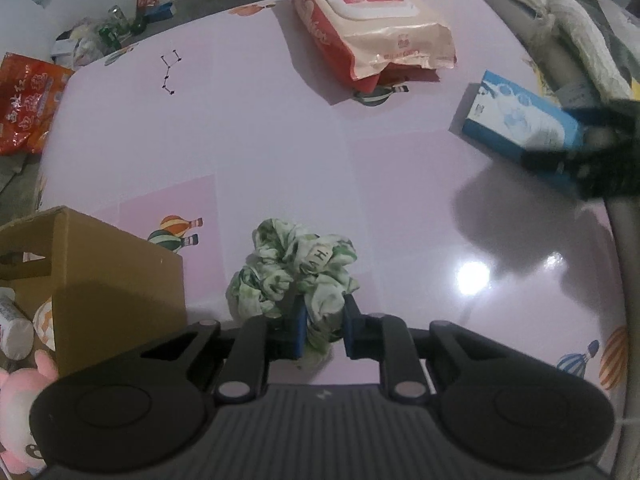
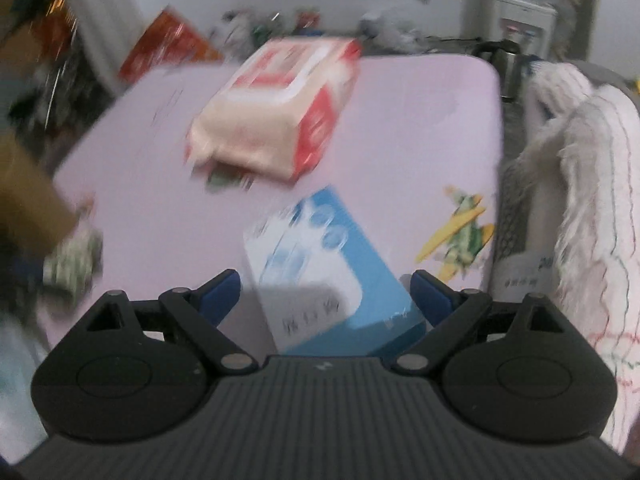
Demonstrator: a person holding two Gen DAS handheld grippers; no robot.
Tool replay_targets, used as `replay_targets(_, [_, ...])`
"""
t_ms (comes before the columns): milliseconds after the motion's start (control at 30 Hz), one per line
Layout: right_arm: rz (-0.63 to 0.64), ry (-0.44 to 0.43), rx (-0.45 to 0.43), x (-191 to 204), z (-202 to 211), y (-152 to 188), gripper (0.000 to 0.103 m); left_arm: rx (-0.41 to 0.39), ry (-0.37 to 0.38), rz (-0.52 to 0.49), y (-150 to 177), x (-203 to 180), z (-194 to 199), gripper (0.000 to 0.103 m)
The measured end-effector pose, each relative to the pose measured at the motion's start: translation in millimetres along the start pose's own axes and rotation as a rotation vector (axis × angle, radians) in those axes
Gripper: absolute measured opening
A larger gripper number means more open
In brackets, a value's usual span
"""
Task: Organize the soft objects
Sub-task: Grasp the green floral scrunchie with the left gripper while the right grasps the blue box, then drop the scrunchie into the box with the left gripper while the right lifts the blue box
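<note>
A: Crowding the near left corner of the worktop (image 1: pixel 280 140), what stands there?

B: A brown cardboard box (image 1: pixel 116 280) with a cut-out handle. A pink plush toy (image 1: pixel 20 400) shows low at its near side, and a white roll-like thing shows past its left wall. Printed balloons mark the pink worktop just beyond the box.

A: And the soft thing?

B: The green-and-white scrunchie (image 1: pixel 296 272) lies near the front edge, just right of the box. The left hand-held gripper (image 1: pixel 322 332) is closed on its near folds, blue pads pressing the fabric from both sides.

A: The other one?

B: The right hand-held gripper (image 2: pixel 326 292) stands wide open over the blue tissue pack (image 2: pixel 320 264), which lies by the right edge. Its blue fingers sit on either side of the pack; the view is too blurred to tell if they touch it.

A: Anything farther off?

B: A red-and-cream wet-wipe pack (image 1: pixel 368 28) rests near the far edge, well apart from the scrunchie. Nothing lies between the scrunchie and the box.

A: The room?

B: White shaggy cloth (image 2: pixel 580 160) hangs past the right edge. An orange snack bag (image 1: pixel 24 100) and bottles lie on the floor beyond the left edge. A glare spot shines on the glossy worktop.
</note>
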State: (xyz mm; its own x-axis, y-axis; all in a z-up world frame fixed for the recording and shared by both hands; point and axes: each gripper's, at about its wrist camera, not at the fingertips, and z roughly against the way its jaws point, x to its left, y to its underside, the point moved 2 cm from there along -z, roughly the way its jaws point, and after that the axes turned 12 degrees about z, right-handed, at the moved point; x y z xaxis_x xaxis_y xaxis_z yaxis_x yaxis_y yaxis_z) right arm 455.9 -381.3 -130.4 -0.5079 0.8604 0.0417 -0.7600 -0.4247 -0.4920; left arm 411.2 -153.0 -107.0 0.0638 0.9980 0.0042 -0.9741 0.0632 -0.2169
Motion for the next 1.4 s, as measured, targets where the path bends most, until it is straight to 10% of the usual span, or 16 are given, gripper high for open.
replay_targets(367, [-0.008, 0.162, 0.005, 31.4, 11.3, 8.0, 0.082, -0.101, 0.118, 0.062, 11.2, 9.7, 58.9, 0.017])
replay_targets(867, [-0.33, 0.048, -0.192, 62.6, 146.3, 78.8, 0.074, -0.44, 0.265, 0.258, 130.2, 149.2, 243.5, 0.017])
replay_targets(1133, [-0.179, 0.062, -0.103, 127.1, 136.5, 102.8, 0.071, -0.465, 0.26, 0.396, 210.8, 219.6, 243.2, 0.018])
replay_targets(1400, [-0.165, 0.082, -0.013, 153.2, 120.0, 120.0, 0.071, -0.342, 0.282, 0.449, 220.3, 232.1, 170.3, 0.018])
